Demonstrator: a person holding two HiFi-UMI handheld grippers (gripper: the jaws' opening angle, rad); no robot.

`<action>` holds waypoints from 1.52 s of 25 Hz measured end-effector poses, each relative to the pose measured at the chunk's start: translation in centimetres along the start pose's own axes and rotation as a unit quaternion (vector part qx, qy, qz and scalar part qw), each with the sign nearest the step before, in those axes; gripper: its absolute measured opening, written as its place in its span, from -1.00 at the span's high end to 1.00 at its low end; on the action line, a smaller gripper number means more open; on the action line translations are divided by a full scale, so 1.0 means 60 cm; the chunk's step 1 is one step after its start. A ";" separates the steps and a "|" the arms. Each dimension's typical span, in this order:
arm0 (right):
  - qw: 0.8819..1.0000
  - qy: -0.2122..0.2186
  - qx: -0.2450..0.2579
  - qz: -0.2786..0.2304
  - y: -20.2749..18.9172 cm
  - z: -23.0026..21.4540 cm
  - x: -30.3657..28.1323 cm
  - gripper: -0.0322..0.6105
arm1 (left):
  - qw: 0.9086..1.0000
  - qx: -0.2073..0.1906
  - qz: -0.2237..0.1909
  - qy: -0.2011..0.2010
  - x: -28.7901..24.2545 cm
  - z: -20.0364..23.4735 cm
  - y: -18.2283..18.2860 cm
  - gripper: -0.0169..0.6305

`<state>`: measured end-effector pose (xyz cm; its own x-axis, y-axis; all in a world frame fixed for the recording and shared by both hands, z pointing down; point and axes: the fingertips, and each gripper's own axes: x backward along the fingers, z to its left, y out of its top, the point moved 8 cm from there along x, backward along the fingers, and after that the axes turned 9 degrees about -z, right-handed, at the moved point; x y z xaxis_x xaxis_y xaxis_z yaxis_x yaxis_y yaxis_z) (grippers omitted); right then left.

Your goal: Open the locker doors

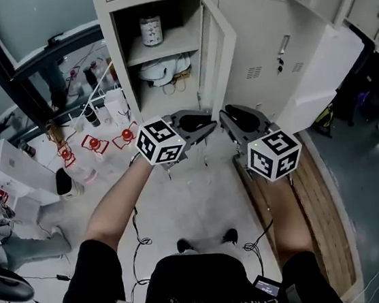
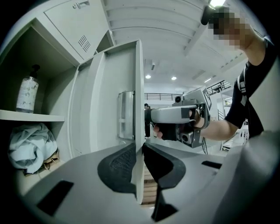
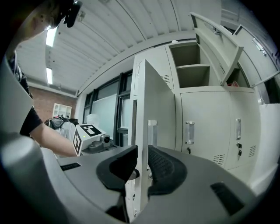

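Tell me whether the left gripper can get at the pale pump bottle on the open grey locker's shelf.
Probably not yet: the left gripper is clamped on the edge of the grey metal locker door. Released, its way looks free: the pale pump bottle stands unobstructed in the open compartment.

The left gripper is seen at the bottom centre, its jaws closed on the edge of an open locker door that stands edge-on mid-frame. At the left a bottle is set on a shelf, with crumpled cloth below. At centre right the right gripper is held by a hand.
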<state>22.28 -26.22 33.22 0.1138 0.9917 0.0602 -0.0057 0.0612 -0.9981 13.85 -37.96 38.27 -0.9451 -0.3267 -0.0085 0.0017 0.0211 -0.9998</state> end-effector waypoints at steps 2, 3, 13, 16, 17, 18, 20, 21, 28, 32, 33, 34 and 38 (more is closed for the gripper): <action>1.000 -0.007 0.002 -0.001 0.001 -0.012 0.008 0.67 | 1.000 0.000 -0.001 -0.001 -0.021 -0.004 0.000 0.74; 1.000 -0.010 0.004 0.000 0.001 -0.019 0.012 0.66 | 1.000 -0.001 -0.001 -0.001 -0.032 -0.007 0.000 0.74; 1.000 -0.020 0.002 0.003 0.006 -0.094 0.037 0.58 | 1.000 -0.014 0.005 0.004 -0.116 -0.019 0.003 0.76; 1.000 -0.007 0.001 0.003 0.007 -0.106 0.042 0.58 | 1.000 -0.015 0.002 0.011 -0.126 -0.021 0.002 0.76; 1.000 -0.004 0.002 0.002 0.007 -0.109 0.043 0.58 | 1.000 -0.015 0.000 0.014 -0.128 -0.022 0.002 0.76; 1.000 0.000 0.004 0.002 0.006 -0.111 0.043 0.58 | 1.000 -0.015 -0.001 0.017 -0.129 -0.022 0.002 0.76; 1.000 0.005 0.006 0.002 0.005 -0.113 0.045 0.57 | 1.000 -0.014 -0.003 0.022 -0.131 -0.024 0.000 0.76; 1.000 0.007 0.007 0.001 0.005 -0.114 0.045 0.57 | 1.000 -0.014 -0.003 0.024 -0.131 -0.025 0.000 0.76; 1.000 0.019 0.015 0.000 0.005 -0.115 0.044 0.55 | 0.999 -0.015 -0.002 0.033 -0.129 -0.031 0.000 0.76; 0.999 0.030 0.021 0.002 0.007 -0.115 0.042 0.55 | 0.999 -0.016 0.001 0.043 -0.128 -0.035 0.003 0.76; 0.999 0.034 0.024 0.003 0.007 -0.115 0.042 0.55 | 0.999 -0.016 0.002 0.047 -0.127 -0.036 0.004 0.76; 0.999 0.037 0.025 0.004 0.006 -0.115 0.041 0.55 | 0.999 -0.017 0.001 0.051 -0.126 -0.036 0.004 0.76; 0.999 0.042 0.025 0.003 0.005 -0.120 0.044 0.55 | 0.997 -0.012 -0.016 0.070 -0.115 -0.037 0.011 0.76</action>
<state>29.74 -24.37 32.96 0.1963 0.9792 0.0505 -0.0554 0.0625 -0.9965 19.62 -33.61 37.72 -0.9808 -0.1929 0.0283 -0.0358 0.0356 -0.9987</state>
